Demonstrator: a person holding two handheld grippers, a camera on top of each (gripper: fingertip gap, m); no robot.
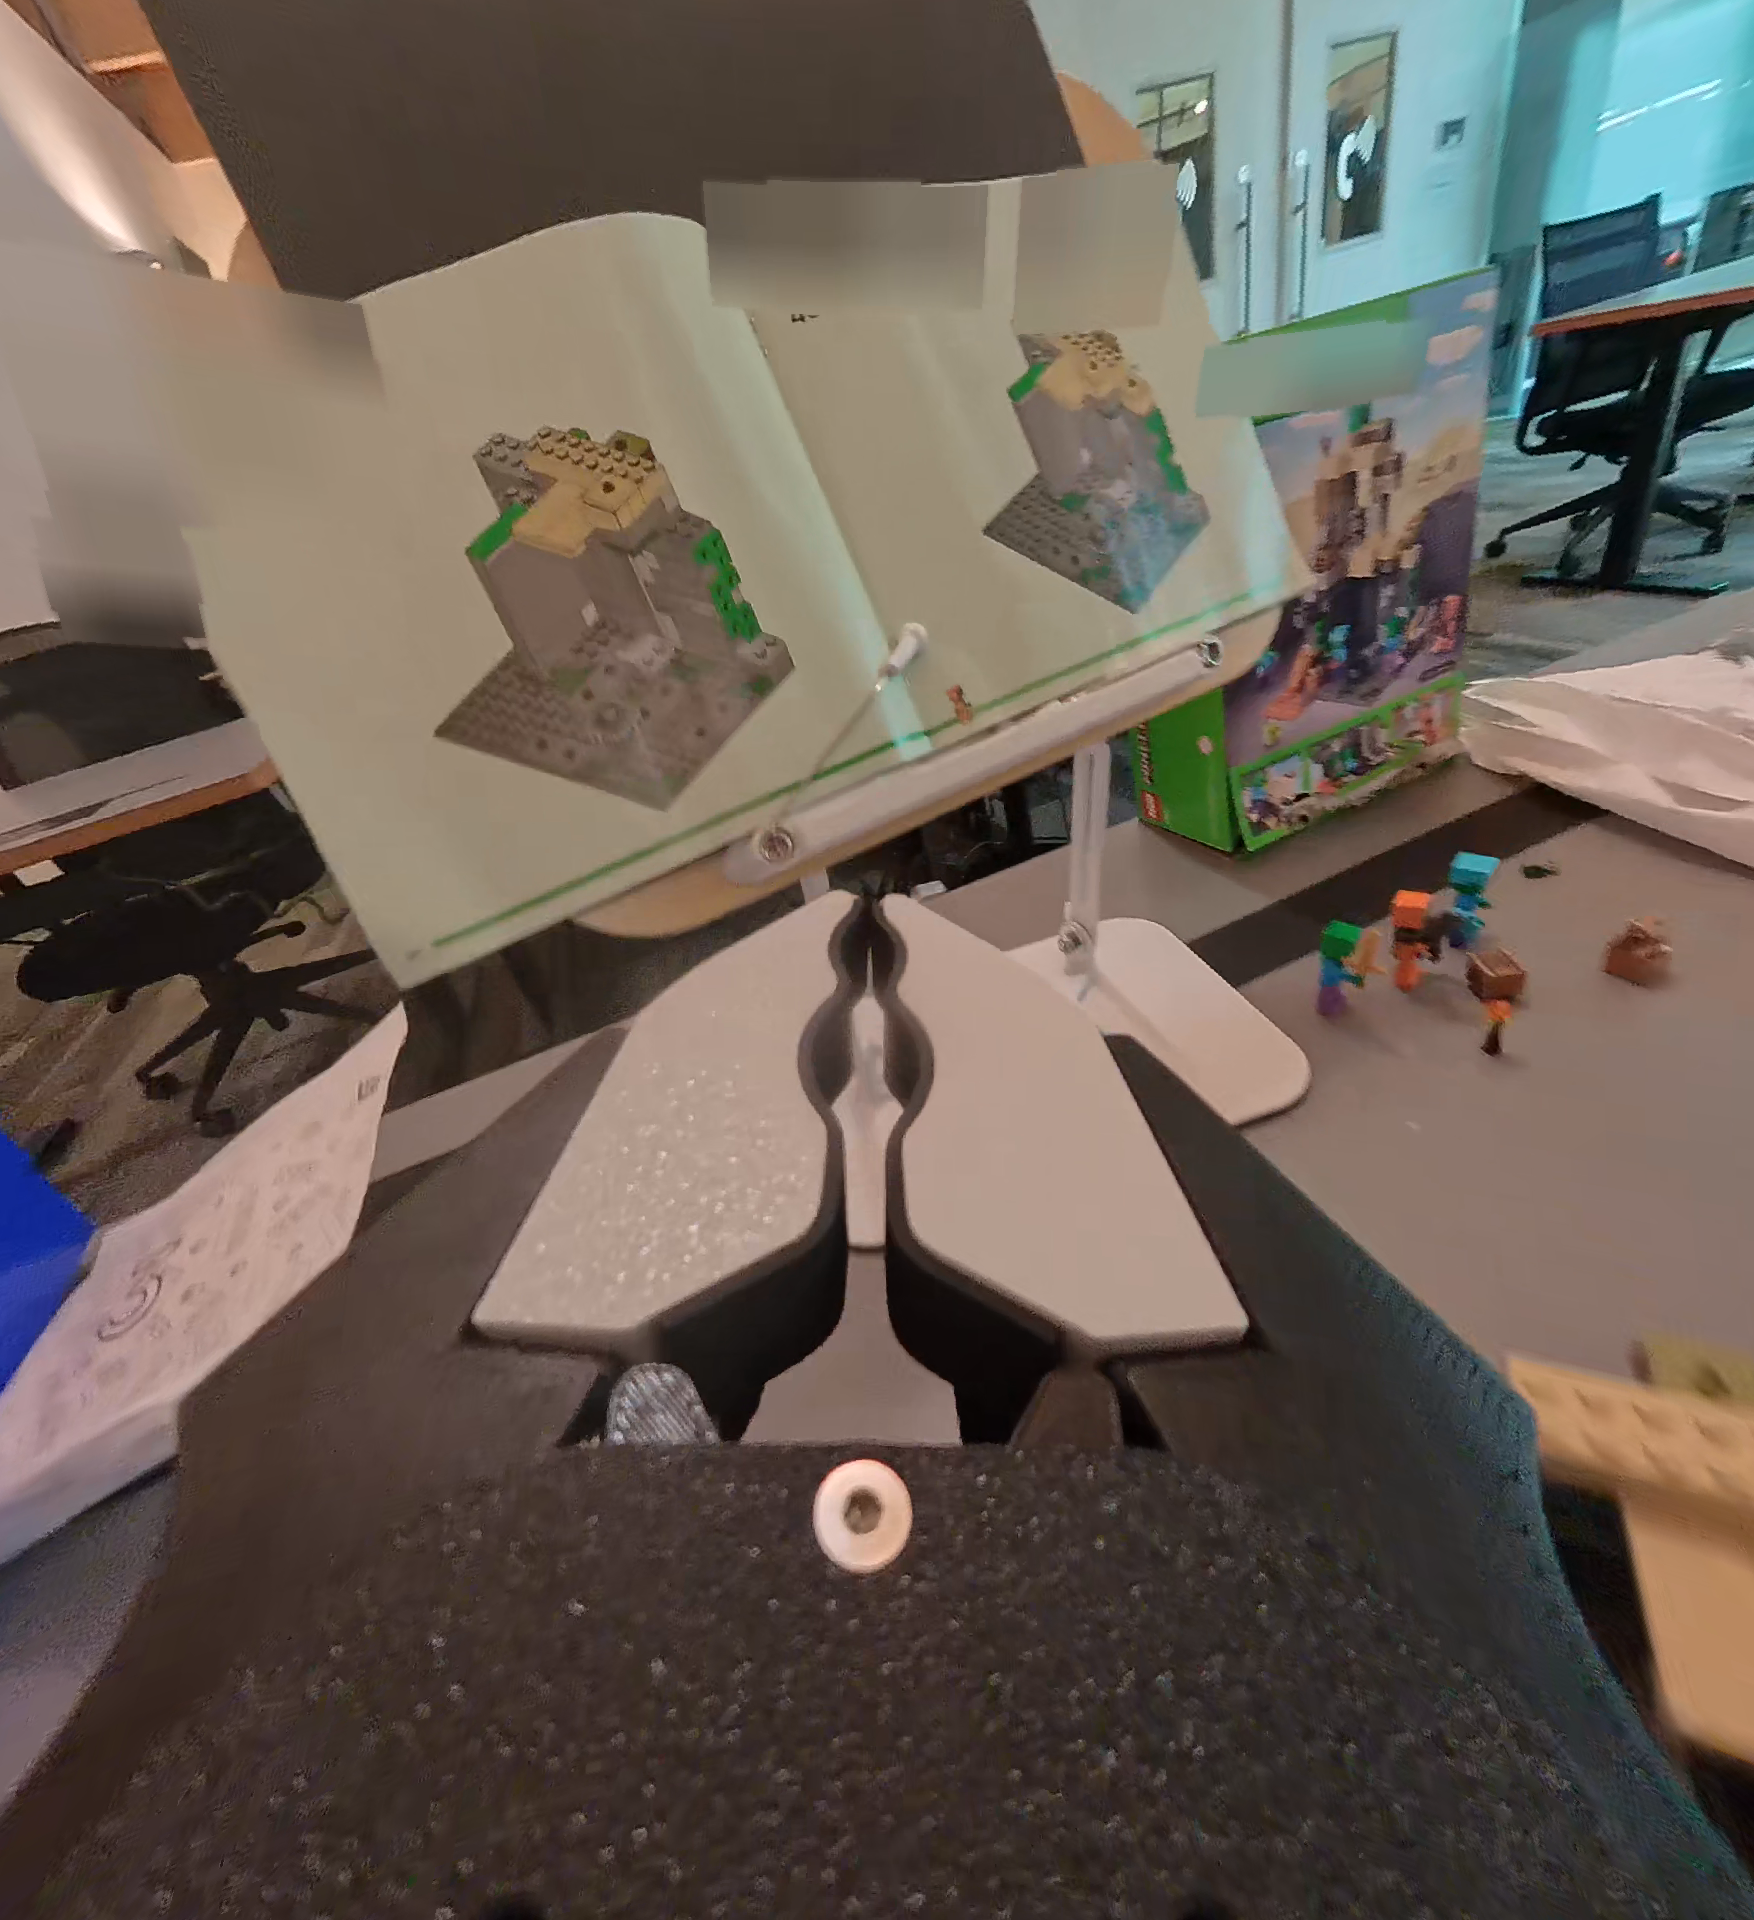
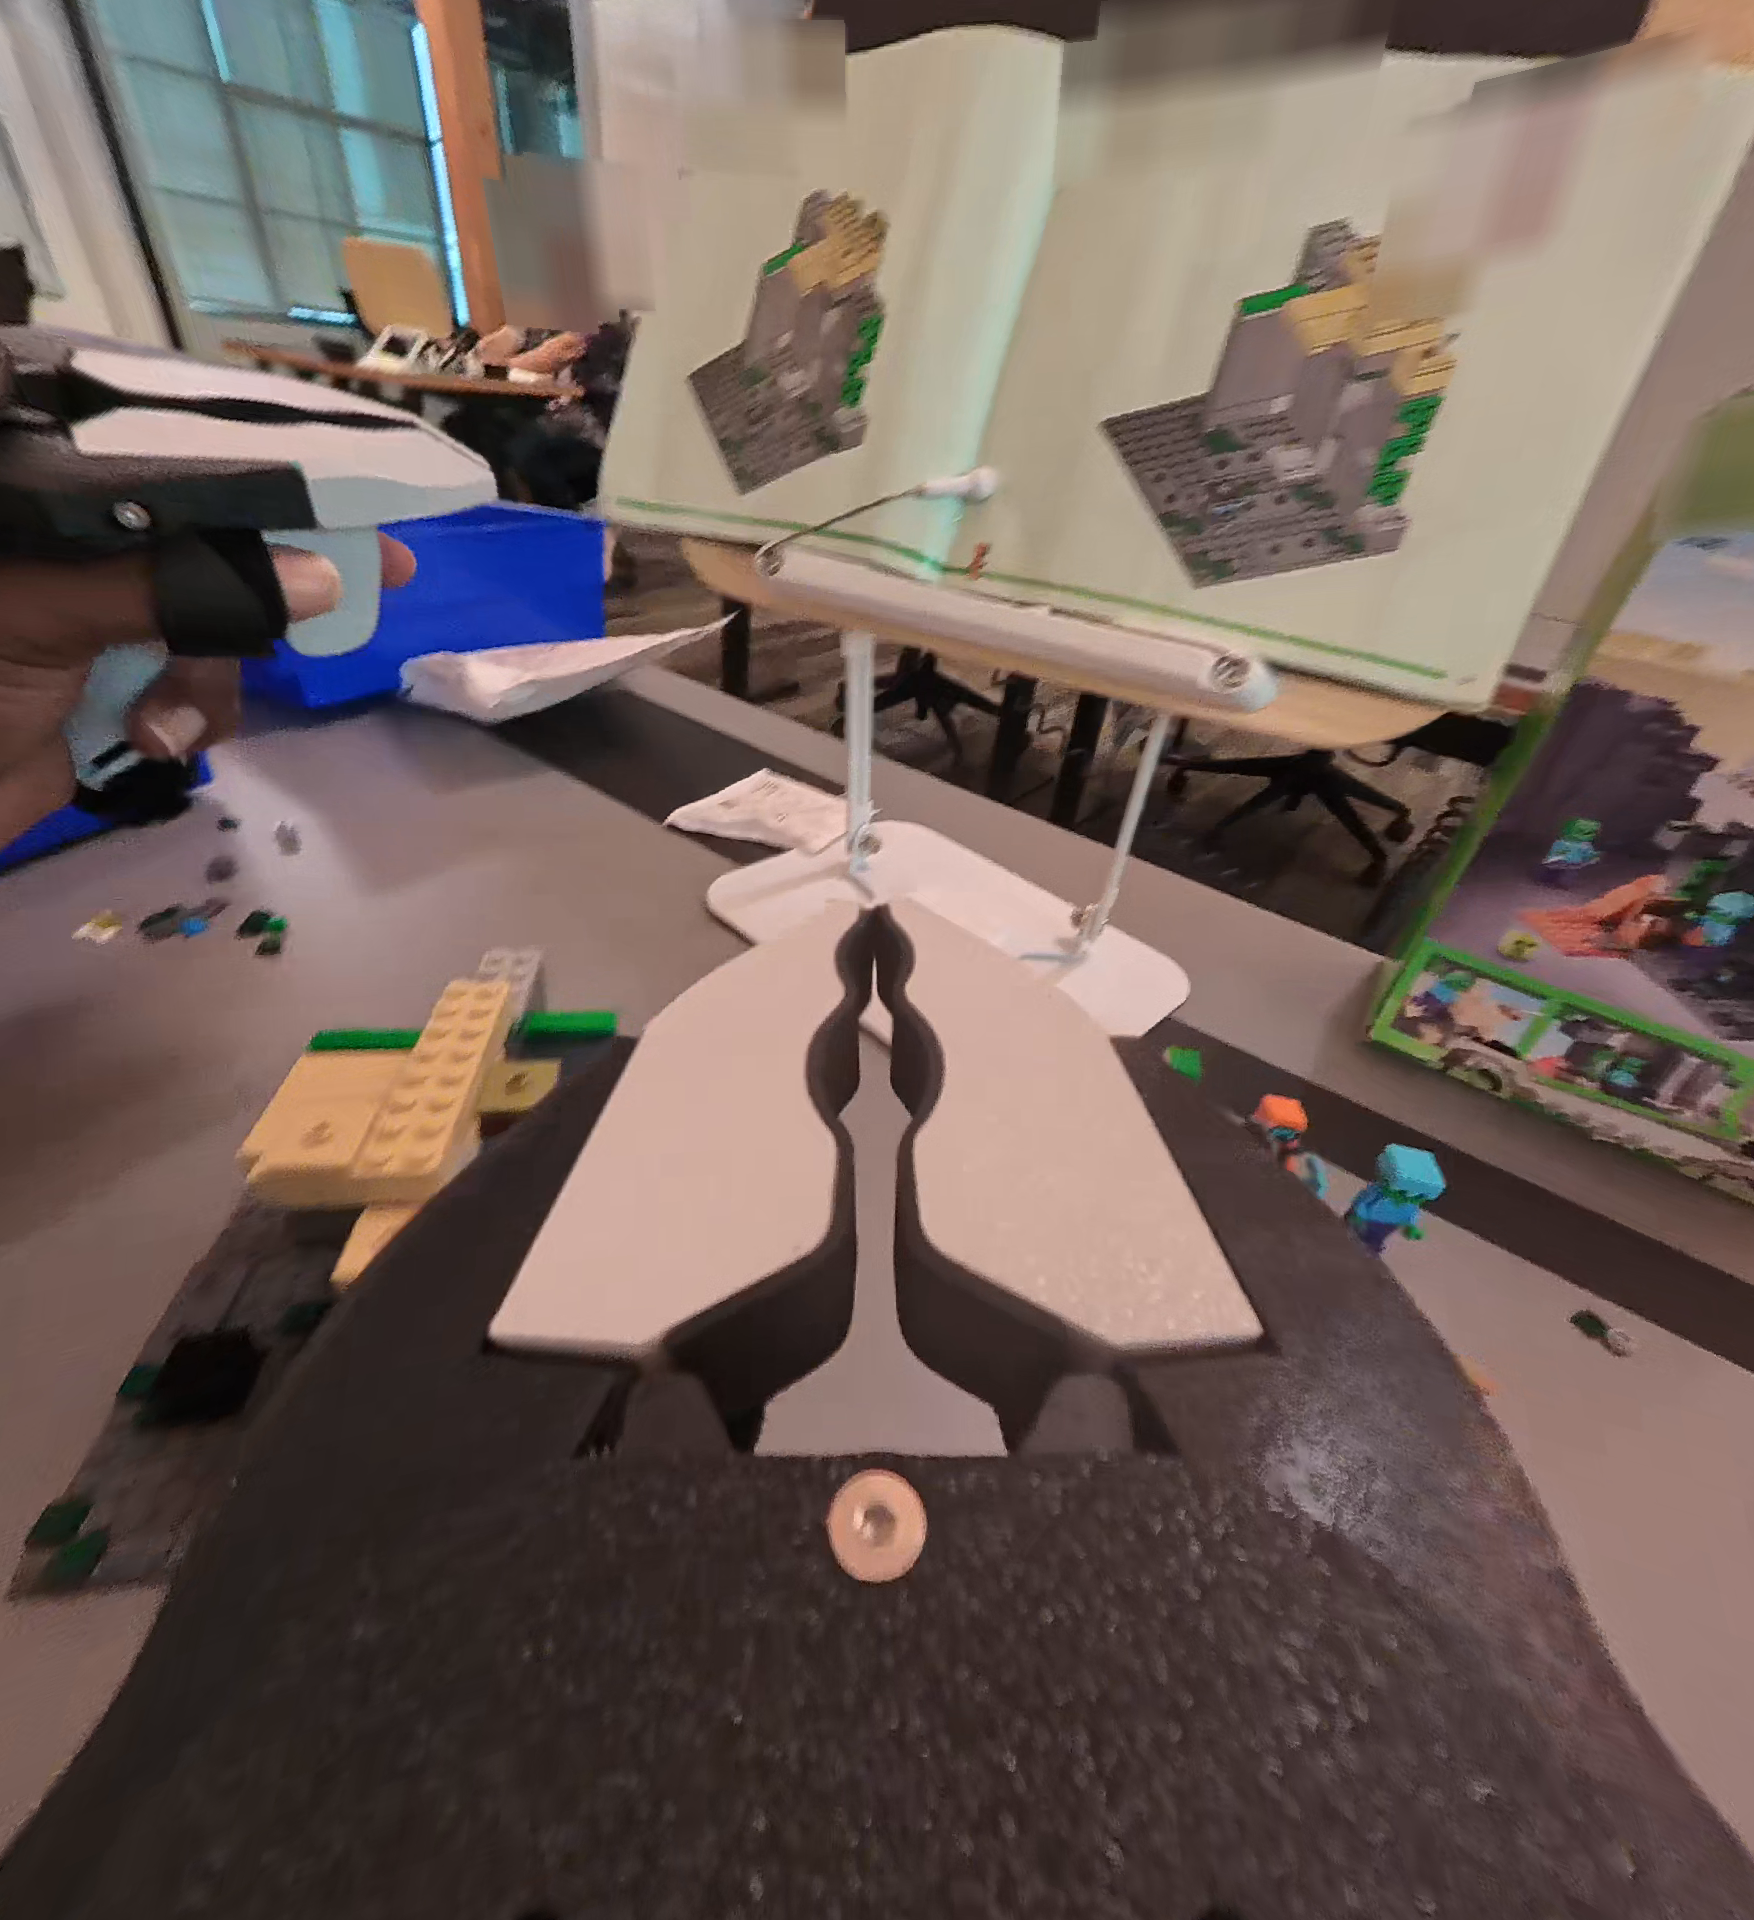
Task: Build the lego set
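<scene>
Both grippers, left and right, hover closed and empty; swinging down blind could topple the build at lower left.

Office: black swivel chairs, wooden desks, large windows.

The black-and-white left gripper and black-and-white right gripper are raised, fingertips pressed together, holding nothing.

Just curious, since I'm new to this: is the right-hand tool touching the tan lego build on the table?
Cannot tell. In the right wrist view the right tool points at the book stand, empty, and its black body overlaps the tan lego build, hiding any gap or contact.
</scene>
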